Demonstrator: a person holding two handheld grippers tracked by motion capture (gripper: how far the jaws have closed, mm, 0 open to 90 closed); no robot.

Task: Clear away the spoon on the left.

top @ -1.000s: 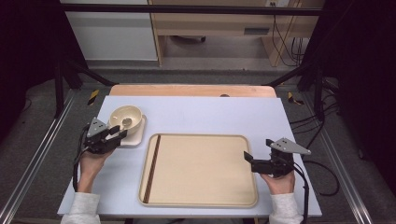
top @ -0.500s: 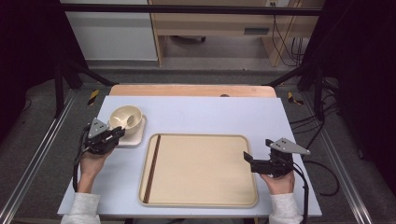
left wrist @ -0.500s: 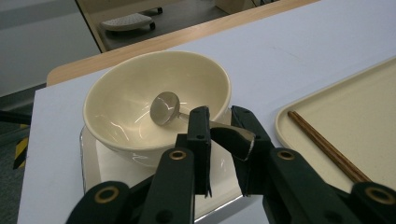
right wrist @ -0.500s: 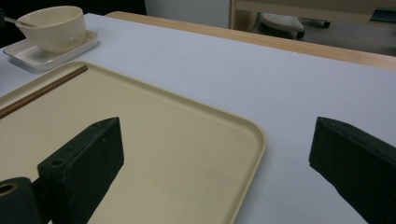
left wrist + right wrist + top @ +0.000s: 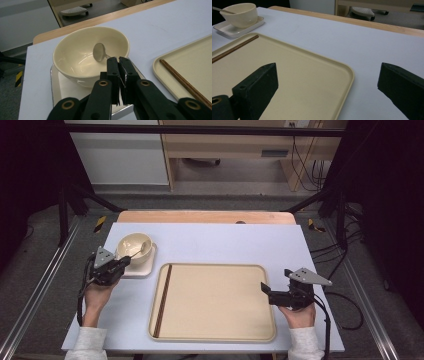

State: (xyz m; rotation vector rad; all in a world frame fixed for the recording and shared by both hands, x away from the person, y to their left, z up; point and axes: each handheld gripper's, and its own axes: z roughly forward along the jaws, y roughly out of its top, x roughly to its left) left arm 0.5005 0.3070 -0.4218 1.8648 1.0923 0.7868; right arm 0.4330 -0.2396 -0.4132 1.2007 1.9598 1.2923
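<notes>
A cream bowl (image 5: 134, 245) (image 5: 82, 50) (image 5: 239, 15) stands on a small white plate (image 5: 144, 268) (image 5: 56, 87) at the table's left. A metal spoon (image 5: 141, 251) (image 5: 99, 51) lies in the bowl, its handle over the near rim. My left gripper (image 5: 127, 261) (image 5: 118, 61) has just been closing and is shut on that handle. My right gripper (image 5: 264, 290) (image 5: 327, 72) is open at the right edge of the beige tray (image 5: 215, 300) (image 5: 307, 65). One jaw is over the tray and the other over the table, with nothing gripped.
Dark brown chopsticks (image 5: 163, 300) (image 5: 185, 82) (image 5: 234, 47) lie along the tray's left side. The pale blue tabletop (image 5: 225, 242) has a wooden strip (image 5: 205, 217) at its far edge. Black frame legs stand at the back corners.
The left gripper's jaws have drawn together at the bowl's near rim. Both hands have kept their places.
</notes>
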